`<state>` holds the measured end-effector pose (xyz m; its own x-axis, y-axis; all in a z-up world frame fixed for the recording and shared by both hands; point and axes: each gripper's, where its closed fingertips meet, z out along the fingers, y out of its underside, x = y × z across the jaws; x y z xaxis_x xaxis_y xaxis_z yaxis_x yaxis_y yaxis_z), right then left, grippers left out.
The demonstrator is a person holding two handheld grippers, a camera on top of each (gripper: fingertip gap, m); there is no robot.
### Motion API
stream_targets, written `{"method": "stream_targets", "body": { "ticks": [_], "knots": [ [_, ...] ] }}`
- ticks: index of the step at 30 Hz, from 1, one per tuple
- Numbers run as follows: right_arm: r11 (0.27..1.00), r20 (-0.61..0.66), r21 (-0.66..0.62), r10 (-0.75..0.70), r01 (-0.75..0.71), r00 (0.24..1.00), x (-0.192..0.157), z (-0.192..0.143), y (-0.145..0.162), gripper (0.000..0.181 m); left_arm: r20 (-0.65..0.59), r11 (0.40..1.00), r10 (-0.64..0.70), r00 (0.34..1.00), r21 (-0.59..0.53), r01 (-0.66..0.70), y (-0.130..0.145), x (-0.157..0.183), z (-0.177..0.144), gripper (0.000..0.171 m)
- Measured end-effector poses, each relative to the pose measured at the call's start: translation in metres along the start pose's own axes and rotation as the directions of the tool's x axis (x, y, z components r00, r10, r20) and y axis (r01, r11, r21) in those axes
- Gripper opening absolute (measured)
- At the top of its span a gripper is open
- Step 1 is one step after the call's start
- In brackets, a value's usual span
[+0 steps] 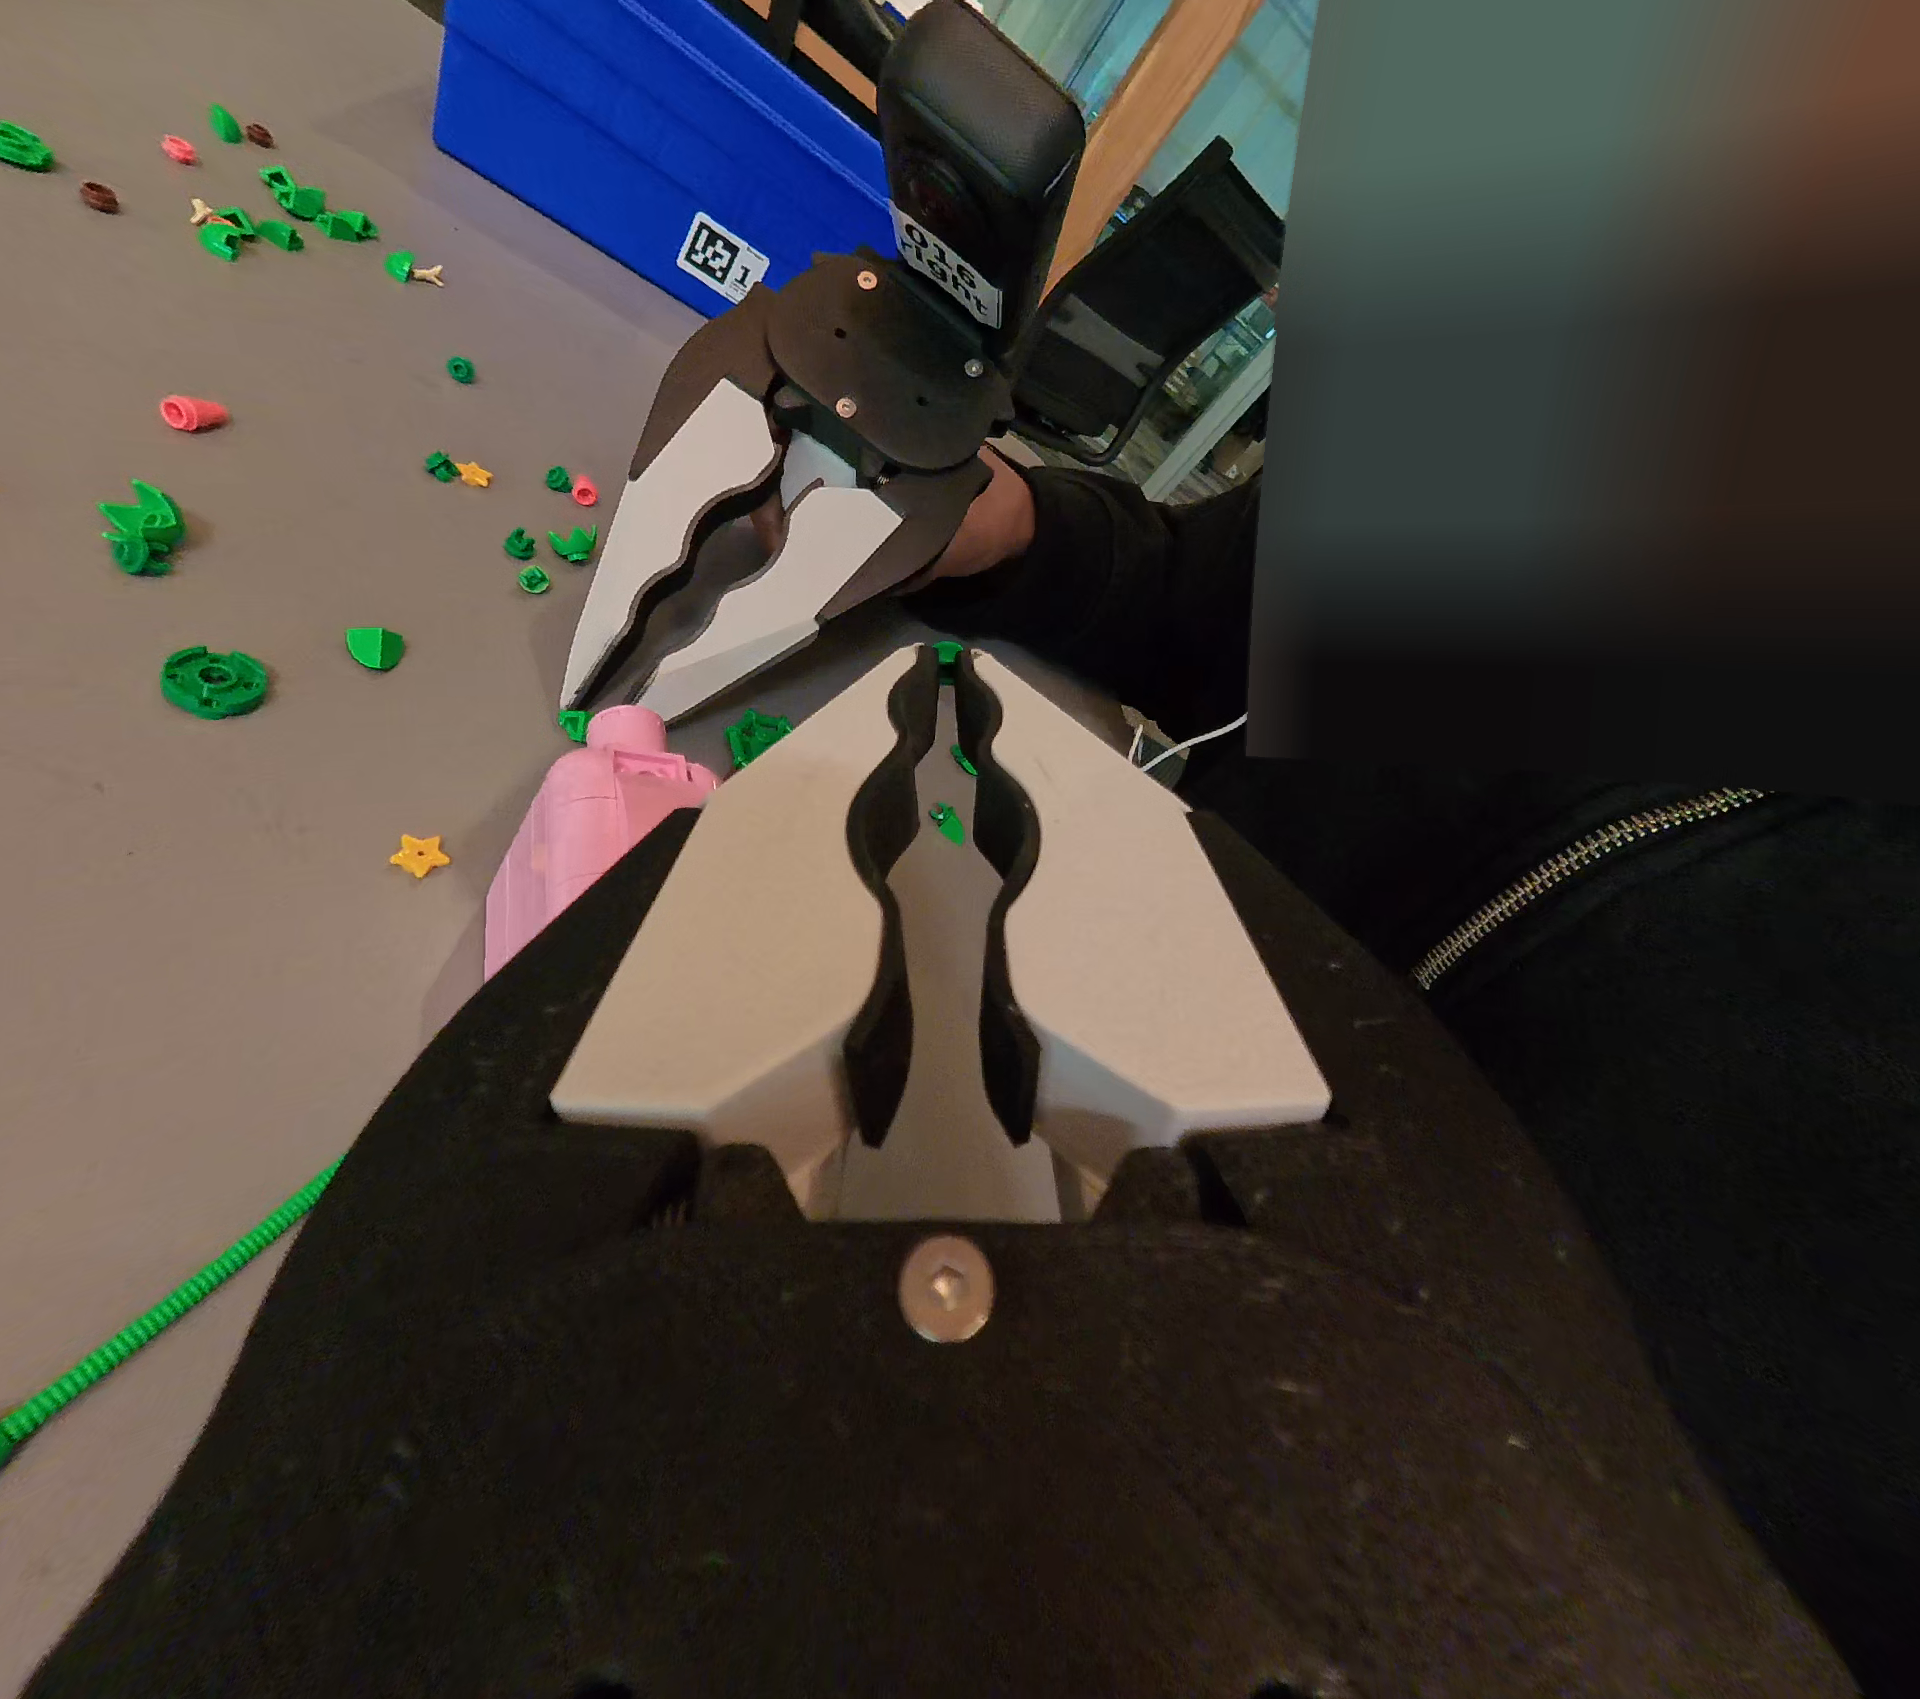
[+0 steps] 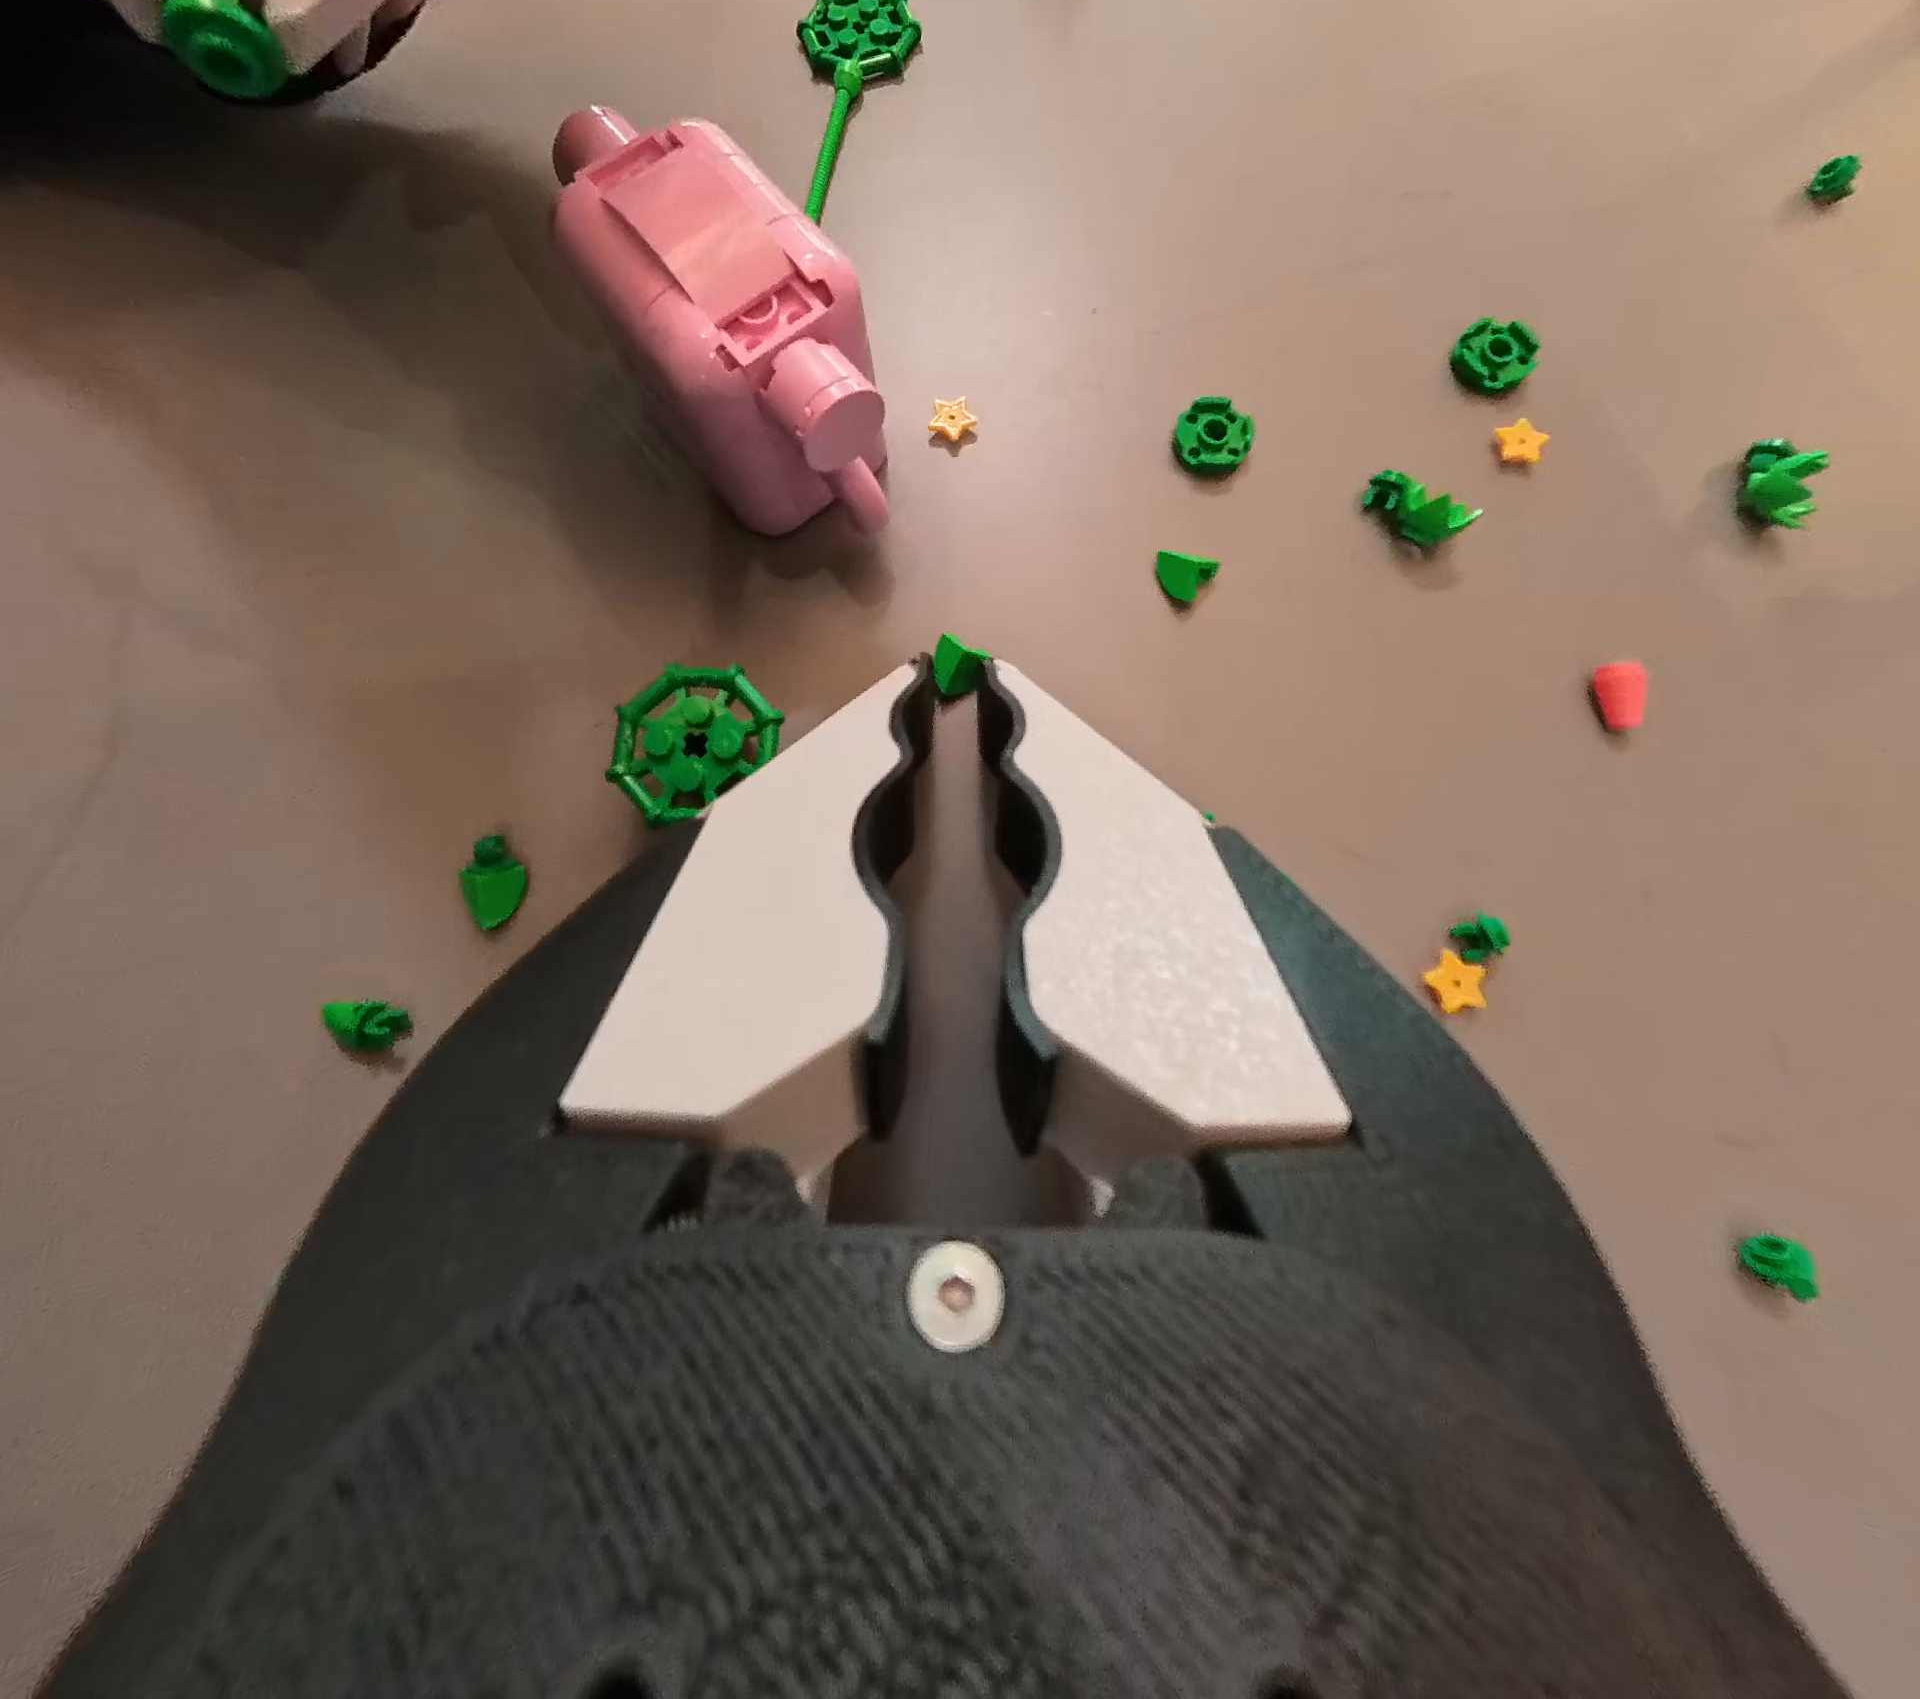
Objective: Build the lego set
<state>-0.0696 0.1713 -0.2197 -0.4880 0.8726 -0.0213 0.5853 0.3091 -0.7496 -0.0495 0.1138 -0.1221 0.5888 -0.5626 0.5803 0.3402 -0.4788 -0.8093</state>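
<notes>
Left wrist view: left gripper (image 1: 943,662) angled toward table edge, tips pinching green round piece (image 1: 945,655).
Right gripper (image 2: 951,678): lowered over grey table (image 2: 1351,91), tips pinching small green wedge (image 2: 954,662).
Pink lego body (image 2: 707,319): lying on its side, between both grippers.
Blue bin (image 1: 623,91): well behind.
Green web wheel (image 2: 691,740): just beside right fingers (image 2: 790,901).
Scattered bits: green, yellow star (image 2: 952,419), red cone (image 2: 1619,693).

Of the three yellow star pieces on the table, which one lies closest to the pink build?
The yellow star just beside the pink build, near its round peg end. The other two stars lie farther away among the green pieces.
</notes>
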Motion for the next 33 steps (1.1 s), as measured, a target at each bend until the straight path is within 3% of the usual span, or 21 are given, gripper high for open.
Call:
{"method": "stream_targets", "body": {
  "ticks": [33],
  "knots": [
    [1.0, -0.012, 0.001, 0.006, -0.006, 1.0, -0.0018, 0.0069, -0.0051, 0.009, -0.005, 1.0, 0.003, 1.0, 0.0, -0.003, -0.0005, 0.0015, 0.0006, 0.0]
  ]
}}
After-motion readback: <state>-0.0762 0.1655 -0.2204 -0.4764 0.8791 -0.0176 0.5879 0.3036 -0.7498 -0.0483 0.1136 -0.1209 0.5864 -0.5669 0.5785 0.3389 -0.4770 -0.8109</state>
